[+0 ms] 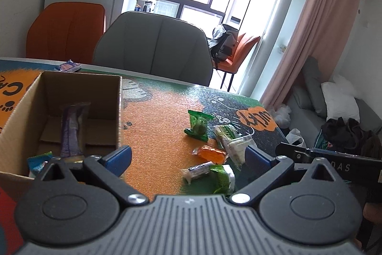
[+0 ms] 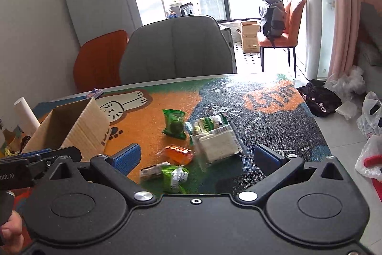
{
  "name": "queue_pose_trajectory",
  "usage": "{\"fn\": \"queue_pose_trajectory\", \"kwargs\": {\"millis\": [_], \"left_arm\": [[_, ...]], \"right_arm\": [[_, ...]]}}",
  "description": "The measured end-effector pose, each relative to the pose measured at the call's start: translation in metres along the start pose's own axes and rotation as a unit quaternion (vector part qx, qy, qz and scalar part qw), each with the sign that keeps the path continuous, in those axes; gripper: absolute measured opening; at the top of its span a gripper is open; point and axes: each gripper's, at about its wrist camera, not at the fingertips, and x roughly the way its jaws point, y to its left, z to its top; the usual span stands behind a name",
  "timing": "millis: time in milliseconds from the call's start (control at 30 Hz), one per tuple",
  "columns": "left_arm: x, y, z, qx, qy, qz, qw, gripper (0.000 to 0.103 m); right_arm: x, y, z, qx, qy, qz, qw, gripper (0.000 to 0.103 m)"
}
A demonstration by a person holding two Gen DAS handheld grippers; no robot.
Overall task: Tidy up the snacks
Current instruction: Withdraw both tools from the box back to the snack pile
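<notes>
An open cardboard box [image 1: 105, 97] [image 2: 81, 128] stands on the left of the table, with a purple snack bar [image 1: 71, 128] leaning inside and a blue-green packet [image 1: 38, 160] at its near corner. To its right lie loose snacks: a green packet [image 1: 198, 126] [image 2: 175, 123], a white-and-green pack [image 1: 232, 139] [image 2: 214, 138], an orange packet [image 1: 211, 154] [image 2: 177, 154], a small dark bar [image 1: 197, 171] [image 2: 152, 170] and a green-white packet [image 1: 223, 177] [image 2: 174, 177]. My left gripper [image 1: 188, 157] is open and empty beside the box. My right gripper [image 2: 198, 157] hangs open over the snacks, holding nothing.
A colourful cat-print mat [image 1: 157, 116] [image 2: 274, 126] covers the table. A grey chair [image 1: 152, 49] [image 2: 176, 49] and an orange chair [image 1: 66, 30] stand behind it. A small pink-blue packet [image 1: 68, 66] lies at the far edge. A white tube [image 2: 25, 114] stands left of the box.
</notes>
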Motion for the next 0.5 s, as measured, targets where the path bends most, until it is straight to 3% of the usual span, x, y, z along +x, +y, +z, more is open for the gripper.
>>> {"fn": "queue_pose_trajectory", "kwargs": {"millis": [300, 500], "left_arm": [[0.015, -0.018, -0.001, 0.018, -0.004, -0.012, 0.9998, 0.097], [0.037, -0.024, -0.007, 0.018, 0.015, -0.023, 0.9995, 0.086]], "right_arm": [[0.009, -0.025, -0.005, 0.018, 0.007, -0.004, 1.000, 0.103], [0.020, -0.036, -0.006, 0.025, 0.016, -0.001, 1.000, 0.103]]}}
